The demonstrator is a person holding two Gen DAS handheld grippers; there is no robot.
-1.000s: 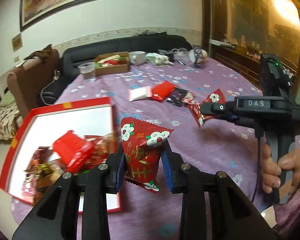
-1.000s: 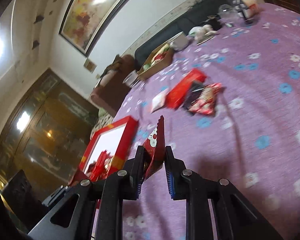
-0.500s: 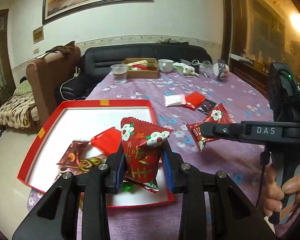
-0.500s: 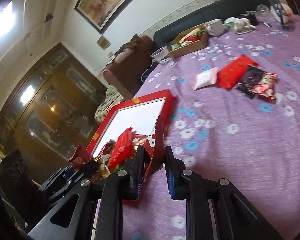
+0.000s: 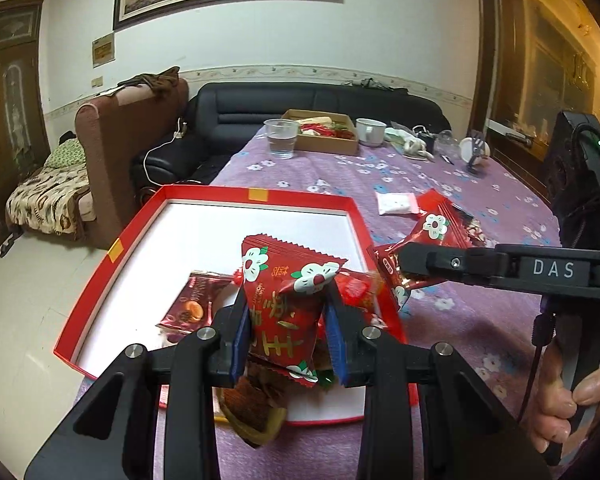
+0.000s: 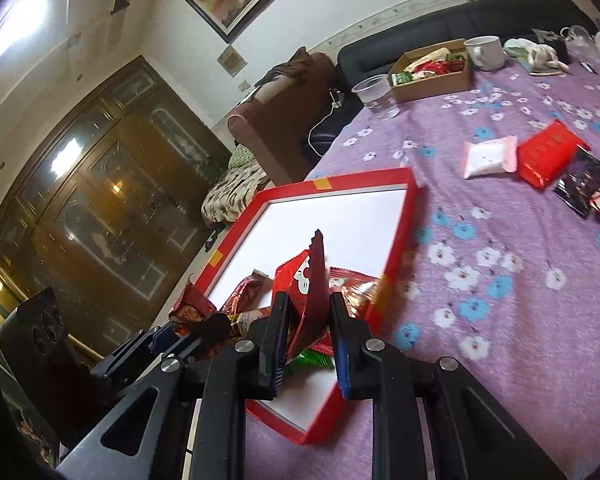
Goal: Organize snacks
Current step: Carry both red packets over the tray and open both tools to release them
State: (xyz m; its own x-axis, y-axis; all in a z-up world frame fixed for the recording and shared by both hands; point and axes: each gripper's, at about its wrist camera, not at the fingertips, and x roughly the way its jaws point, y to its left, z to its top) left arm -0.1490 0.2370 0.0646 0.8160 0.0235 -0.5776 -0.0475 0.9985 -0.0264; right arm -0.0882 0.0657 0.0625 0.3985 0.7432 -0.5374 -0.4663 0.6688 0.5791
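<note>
Both grippers, left [image 5: 288, 332] and right [image 6: 310, 334], hold fingers pinching red flower-printed foil snack packets [image 5: 286, 304] above the shallow red-rimmed white tray [image 5: 256, 194] at 9 o'clock on the purple floral-clothed bench [image 6: 500, 320]; judged best released low, clear of the rim, black sofa behind

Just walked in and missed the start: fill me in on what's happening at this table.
A person is sorting snacks with two handheld grippers. The left gripper is shut on a red flowered snack packet over the red tray; the right gripper pinches a matching packet at the tray's edge. Four packets lie loose on the purple tablecloth.
</note>
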